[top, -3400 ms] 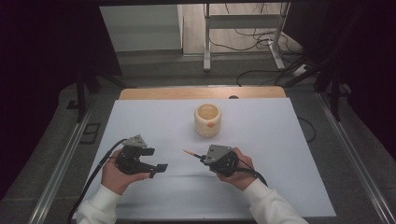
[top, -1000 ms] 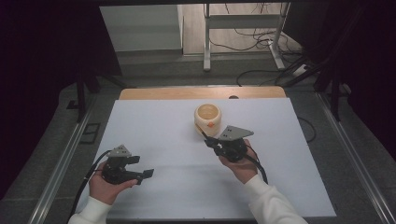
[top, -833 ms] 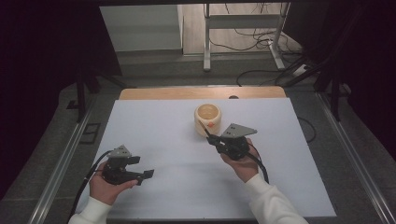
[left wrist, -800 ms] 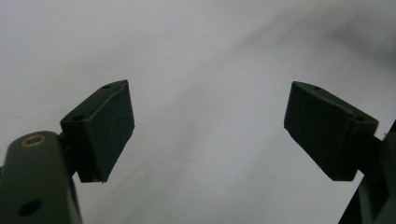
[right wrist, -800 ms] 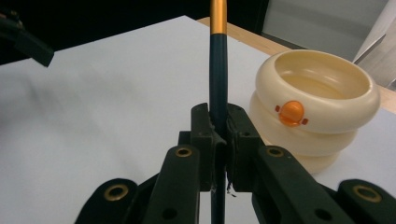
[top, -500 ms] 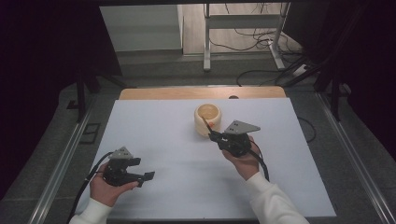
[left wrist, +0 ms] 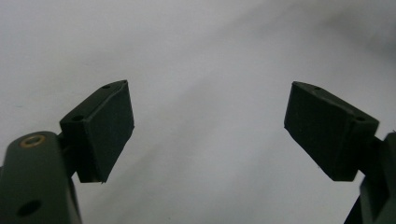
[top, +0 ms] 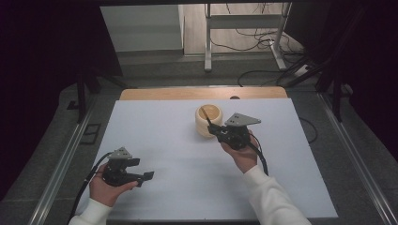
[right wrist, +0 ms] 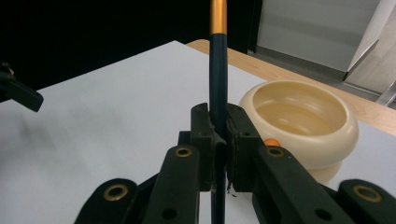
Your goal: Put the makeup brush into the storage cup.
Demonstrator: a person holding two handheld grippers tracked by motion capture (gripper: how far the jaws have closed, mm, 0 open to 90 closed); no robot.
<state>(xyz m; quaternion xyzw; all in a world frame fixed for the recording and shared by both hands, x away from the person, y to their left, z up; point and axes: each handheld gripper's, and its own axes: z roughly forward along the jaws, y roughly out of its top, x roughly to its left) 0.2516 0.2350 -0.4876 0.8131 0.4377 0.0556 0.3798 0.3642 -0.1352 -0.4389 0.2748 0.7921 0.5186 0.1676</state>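
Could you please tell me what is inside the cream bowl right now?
The bowl looks empty in the right gripper view; the pen in the right claw stands beside it. Its near inner wall is hidden by the rim.

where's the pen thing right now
The dark pen is clamped upright in the right gripper, just right of the table's centre, its tip over the cream bowl.

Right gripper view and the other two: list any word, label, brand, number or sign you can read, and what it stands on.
None can be read.
The pen clamped in the right gripper: dark barrel, gold band, no print visible.
The cream bowl: plain.
The left gripper pads and the white tabletop: unmarked.
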